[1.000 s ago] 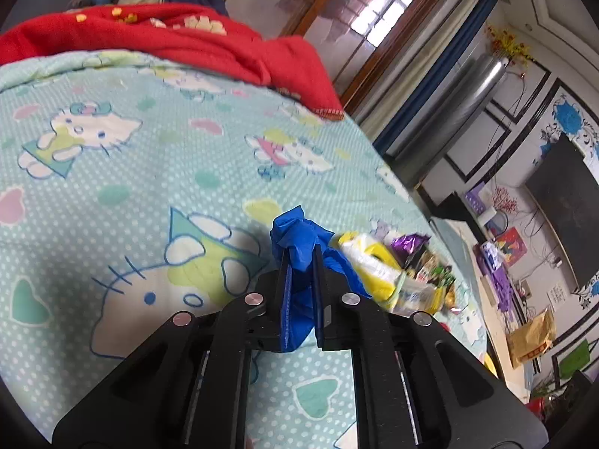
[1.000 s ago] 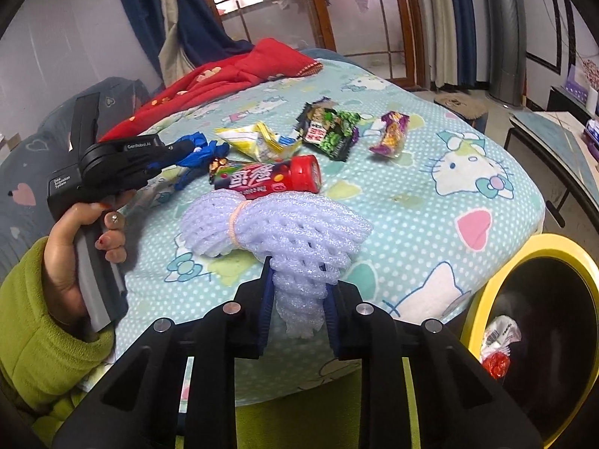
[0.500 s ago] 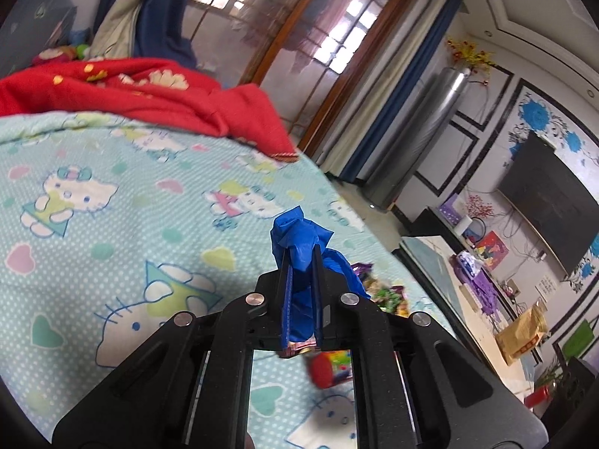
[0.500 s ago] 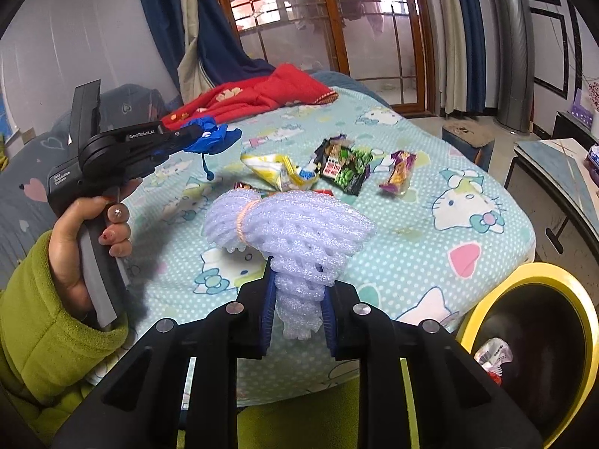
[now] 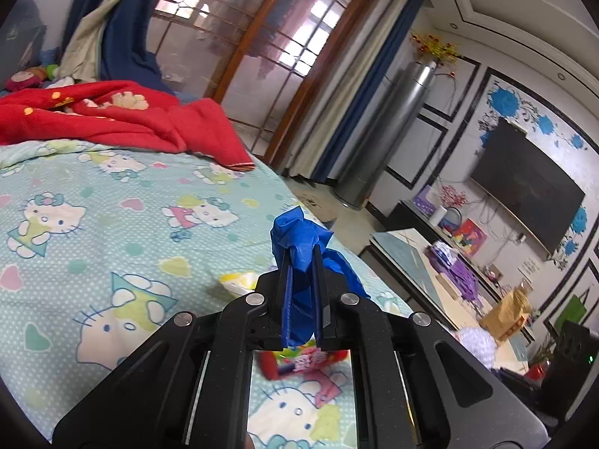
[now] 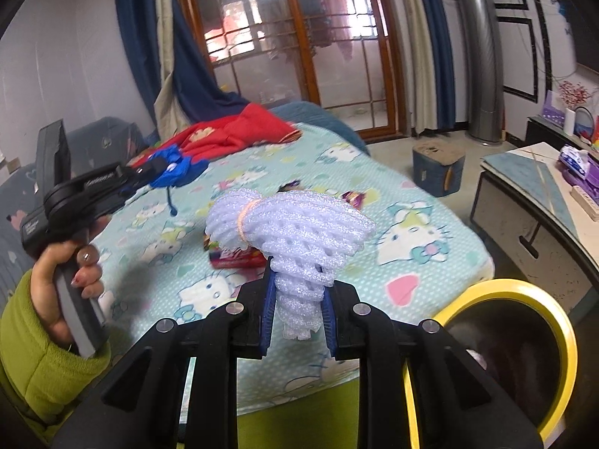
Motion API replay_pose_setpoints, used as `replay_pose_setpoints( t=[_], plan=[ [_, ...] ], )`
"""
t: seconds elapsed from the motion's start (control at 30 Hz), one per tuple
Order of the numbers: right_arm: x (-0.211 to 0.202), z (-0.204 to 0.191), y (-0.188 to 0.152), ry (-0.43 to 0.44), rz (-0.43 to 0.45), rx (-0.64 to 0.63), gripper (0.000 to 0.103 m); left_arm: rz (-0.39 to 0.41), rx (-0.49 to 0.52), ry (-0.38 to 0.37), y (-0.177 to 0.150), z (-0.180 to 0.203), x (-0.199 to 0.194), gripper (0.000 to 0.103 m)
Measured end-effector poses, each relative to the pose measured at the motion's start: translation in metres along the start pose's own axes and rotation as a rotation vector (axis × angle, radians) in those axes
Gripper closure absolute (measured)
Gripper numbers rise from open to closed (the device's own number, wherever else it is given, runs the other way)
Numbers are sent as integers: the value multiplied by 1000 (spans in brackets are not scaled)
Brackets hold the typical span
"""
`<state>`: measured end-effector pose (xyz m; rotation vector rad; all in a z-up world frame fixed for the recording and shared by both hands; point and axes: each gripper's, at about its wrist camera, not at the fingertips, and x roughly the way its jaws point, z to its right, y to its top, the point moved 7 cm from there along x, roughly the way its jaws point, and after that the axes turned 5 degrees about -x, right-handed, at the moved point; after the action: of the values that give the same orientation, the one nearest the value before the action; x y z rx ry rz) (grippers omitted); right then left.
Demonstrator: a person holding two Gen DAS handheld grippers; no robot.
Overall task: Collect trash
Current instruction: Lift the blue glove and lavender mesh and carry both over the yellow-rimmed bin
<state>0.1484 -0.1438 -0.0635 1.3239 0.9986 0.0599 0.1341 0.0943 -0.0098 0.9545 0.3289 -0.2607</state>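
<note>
My left gripper [image 5: 301, 258] is shut on a crumpled blue glove [image 5: 299, 232] and holds it in the air above the bed. The right wrist view shows that gripper [image 6: 164, 168] at the left, in a hand with a green sleeve [image 6: 33, 340]. My right gripper [image 6: 297, 284] is shut on a white foam net bundle [image 6: 295, 224], tied with a rubber band, and holds it above the bed's near edge. A yellow-rimmed bin [image 6: 561, 336] stands at the lower right. A red snack tube [image 6: 236, 256], a yellow wrapper [image 5: 239, 280] and a purple wrapper [image 6: 353, 198] lie on the sheet.
The bed has a cartoon-cat sheet [image 5: 93, 205] with a red blanket [image 5: 112, 116] at its far end. A blue stool [image 6: 436, 166] and a low table [image 6: 524, 194] stand on the floor to the right. Glass doors and curtains fill the back.
Both grippers have risen off the bed with their loads. The foam net has left the sheet, and the blue glove now hangs higher above the wrappers.
</note>
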Motion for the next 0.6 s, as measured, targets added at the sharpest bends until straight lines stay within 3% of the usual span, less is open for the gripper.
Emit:
replay_pose_setpoints(
  t=[0.6],
  plan=[
    [-28, 54, 11, -111, 80, 95, 82, -85, 109, -129, -38, 60, 3, 99]
  ],
)
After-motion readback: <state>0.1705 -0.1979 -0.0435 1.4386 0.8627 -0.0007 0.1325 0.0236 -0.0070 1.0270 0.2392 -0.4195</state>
